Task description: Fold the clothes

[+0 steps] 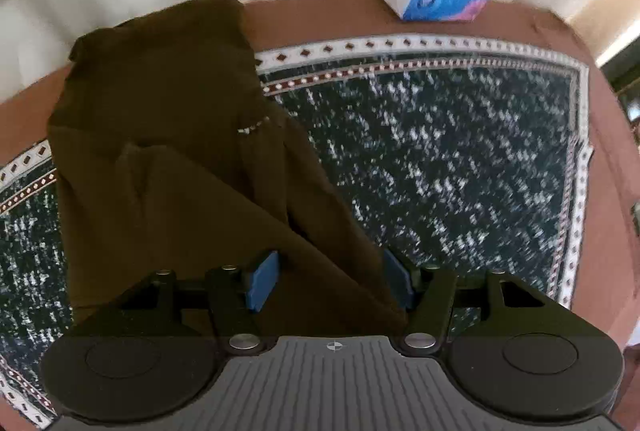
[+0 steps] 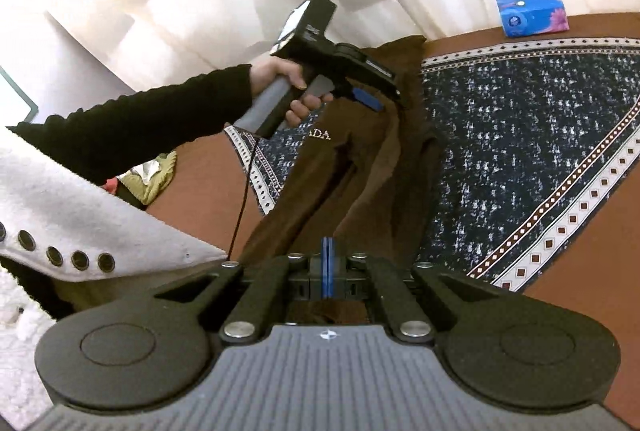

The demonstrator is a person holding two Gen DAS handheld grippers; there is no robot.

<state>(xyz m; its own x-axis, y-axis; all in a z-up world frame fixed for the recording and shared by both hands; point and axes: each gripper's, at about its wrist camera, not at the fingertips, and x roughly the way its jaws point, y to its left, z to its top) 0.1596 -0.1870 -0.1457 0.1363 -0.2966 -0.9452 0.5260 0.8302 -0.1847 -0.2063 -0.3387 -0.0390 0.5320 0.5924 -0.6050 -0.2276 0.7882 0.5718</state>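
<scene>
The brown garment lies partly spread on the patterned cloth that covers the desk, bunched toward nine o'clock in the left wrist view, with its far end reaching the desk's edge at about eleven o'clock and a loose flap doubled over itself near the middle. The left gripper has its jaws released, set wide apart, with a ridge of the fabric running between the blue pads without being pinched. In the right wrist view the right gripper has its jaws clenched, the two blue pads pressed together; brown fabric runs up to them and shows beneath, so it seems to be grasping an edge of the garment, though the nip itself is hidden. From there the cloth stretches in long, uneven pleats toward twelve o'clock, where the person's left hand holds the other tool above the garment, just past a small pale lettering on the fabric. A blue tissue pack sits at one o'clock, well apart from the work. By my reading the fold is in its early part: the garment is gathered lengthwise but wrinkled and not squared, no neat stack exists yet, and smoothing plus at least one clean fold across remain to be done
</scene>
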